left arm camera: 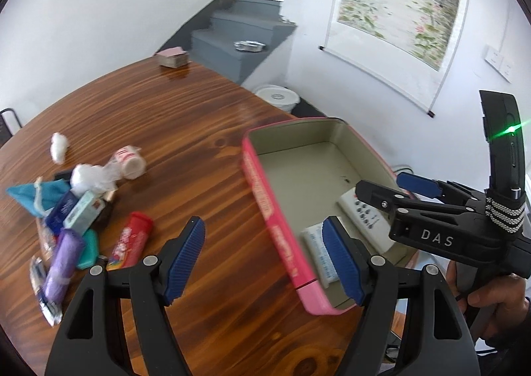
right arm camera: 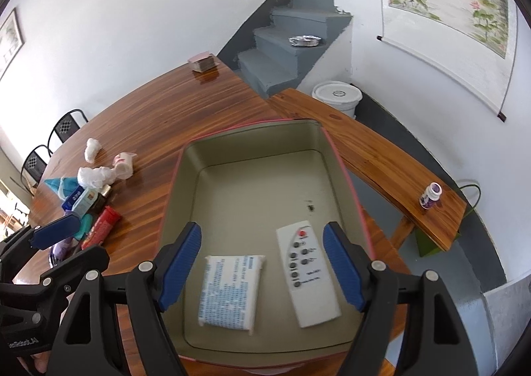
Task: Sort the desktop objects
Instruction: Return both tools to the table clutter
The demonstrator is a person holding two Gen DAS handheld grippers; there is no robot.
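The letters "DAS" stand in pale capitals on the black body of the right gripper, seen from the left wrist view; the pink side of the storage box carries lettering too smeared to read; the white packet inside the box is covered in fine blue print, illegible; the white remote control has small markings beside its buttons, also unreadable.

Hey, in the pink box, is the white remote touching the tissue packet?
Apart. The right wrist view looks down into the pink box and shows bare box floor between the white remote and the tissue packet.
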